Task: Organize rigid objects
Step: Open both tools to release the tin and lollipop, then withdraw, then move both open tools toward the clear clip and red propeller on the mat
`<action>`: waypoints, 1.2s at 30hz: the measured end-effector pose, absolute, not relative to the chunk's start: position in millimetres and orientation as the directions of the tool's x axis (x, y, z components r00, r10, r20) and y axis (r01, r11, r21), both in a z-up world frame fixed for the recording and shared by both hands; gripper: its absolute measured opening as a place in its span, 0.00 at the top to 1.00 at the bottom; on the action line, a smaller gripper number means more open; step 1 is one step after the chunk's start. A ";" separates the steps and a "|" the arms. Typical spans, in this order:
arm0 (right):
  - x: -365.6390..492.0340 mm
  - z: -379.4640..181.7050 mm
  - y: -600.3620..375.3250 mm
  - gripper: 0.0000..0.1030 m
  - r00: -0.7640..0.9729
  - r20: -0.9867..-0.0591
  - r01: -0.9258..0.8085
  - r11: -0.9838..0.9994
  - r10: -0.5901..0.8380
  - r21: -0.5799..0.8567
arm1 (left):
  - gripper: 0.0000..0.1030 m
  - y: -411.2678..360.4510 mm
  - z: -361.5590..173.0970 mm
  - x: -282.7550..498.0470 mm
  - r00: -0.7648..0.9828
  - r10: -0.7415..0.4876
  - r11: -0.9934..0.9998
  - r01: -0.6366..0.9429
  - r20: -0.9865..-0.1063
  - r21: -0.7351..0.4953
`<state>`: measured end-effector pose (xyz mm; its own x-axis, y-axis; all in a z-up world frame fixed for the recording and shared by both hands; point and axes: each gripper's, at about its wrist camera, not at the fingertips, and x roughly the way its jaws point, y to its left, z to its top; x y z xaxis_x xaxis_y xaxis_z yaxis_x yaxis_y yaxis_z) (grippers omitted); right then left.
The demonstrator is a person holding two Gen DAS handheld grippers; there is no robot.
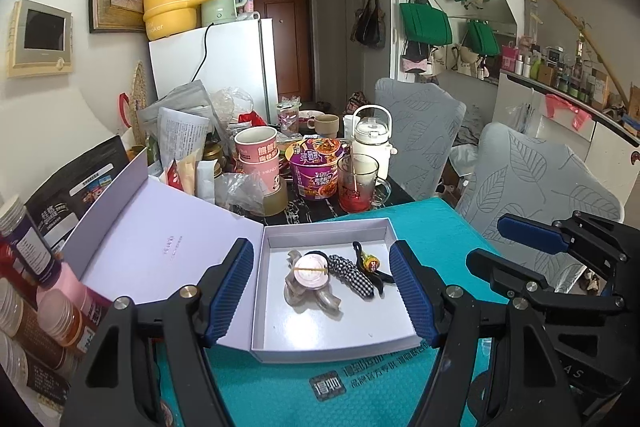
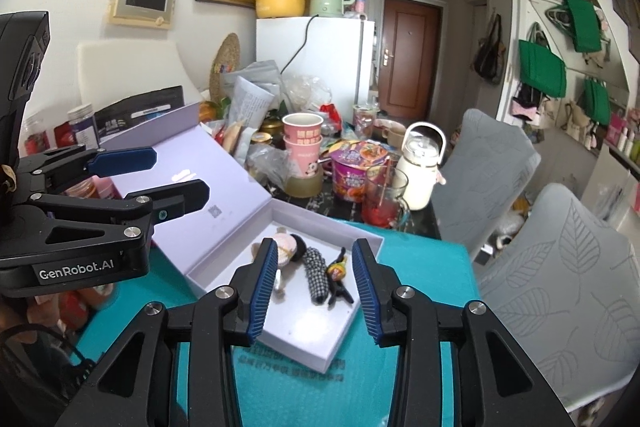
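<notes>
Grippers, left (image 1: 322, 291) and right (image 2: 316, 285), tilted down over box (image 1: 328, 227), both unclenched (nothing held).

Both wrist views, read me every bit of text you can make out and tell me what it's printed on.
"GenRobot.AI": body of the left tongs.
"oker", start hidden: yellow pot.
Chinese print on the noodle bowl, pink cups, teal mat and black bag: too blurred.
Purple lid logo: too small.
</notes>
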<state>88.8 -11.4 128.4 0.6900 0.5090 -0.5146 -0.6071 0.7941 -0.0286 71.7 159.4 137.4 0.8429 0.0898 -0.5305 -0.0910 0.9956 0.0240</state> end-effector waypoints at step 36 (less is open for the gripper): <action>4.6 65.0 -108.3 0.30 0.709 -0.578 -0.486 0.874 0.405 0.015 | 0.15 94.5 69.1 -6.2 0.792 -0.016 1.000 0.003 -0.610 -0.022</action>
